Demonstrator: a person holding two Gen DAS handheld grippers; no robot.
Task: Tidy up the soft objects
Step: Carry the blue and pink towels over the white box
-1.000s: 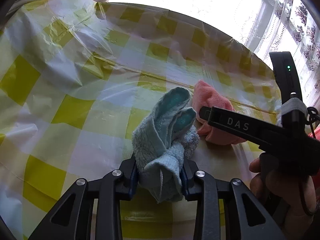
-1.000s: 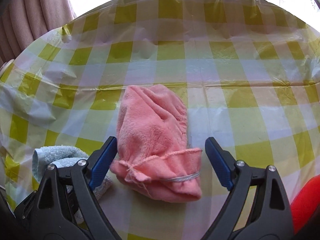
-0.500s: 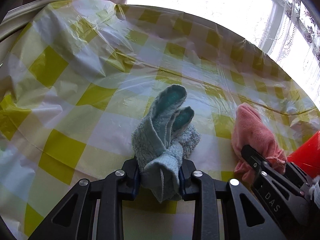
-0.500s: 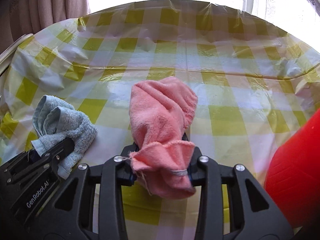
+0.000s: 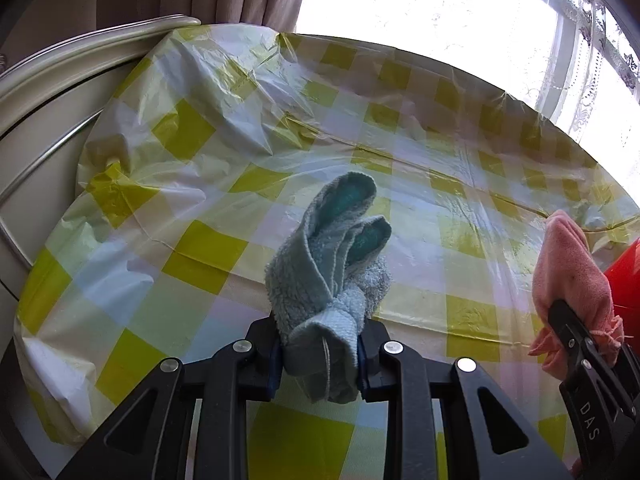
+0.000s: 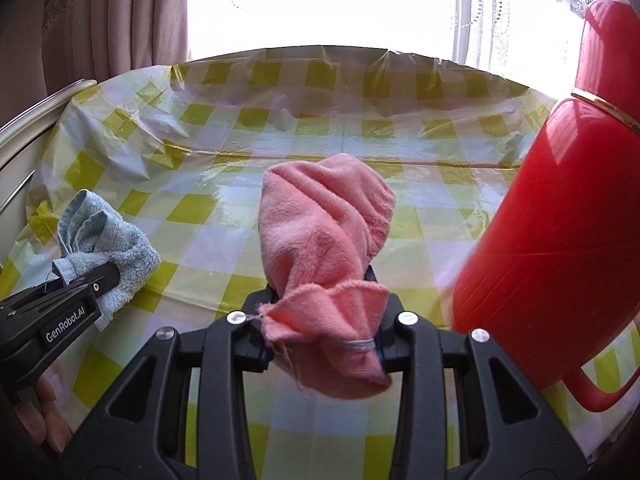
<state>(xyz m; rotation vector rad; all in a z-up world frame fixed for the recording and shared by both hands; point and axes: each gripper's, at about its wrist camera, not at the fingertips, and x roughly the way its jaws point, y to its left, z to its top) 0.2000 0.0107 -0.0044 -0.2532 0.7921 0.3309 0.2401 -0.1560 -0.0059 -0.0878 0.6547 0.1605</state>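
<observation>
My left gripper is shut on a bunched light blue towel, whose folds stick up and forward above the checked tablecloth. My right gripper is shut on a pink fluffy cloth tied with a rubber band near its lower end. In the left wrist view the pink cloth shows at the far right edge in the other gripper's black fingers. In the right wrist view the blue towel shows at the left in the left gripper. Both cloths are lifted off the table.
A yellow-and-white checked plastic tablecloth covers the round table. A tall red thermos jug stands close on the right. A cream curved chair back is at the left edge, with curtains and a bright window behind.
The right gripper has shut on the pink cloth and lifted it. Both grippers have pulled back from the table with their cloths, bringing the chair back and red jug into view.
</observation>
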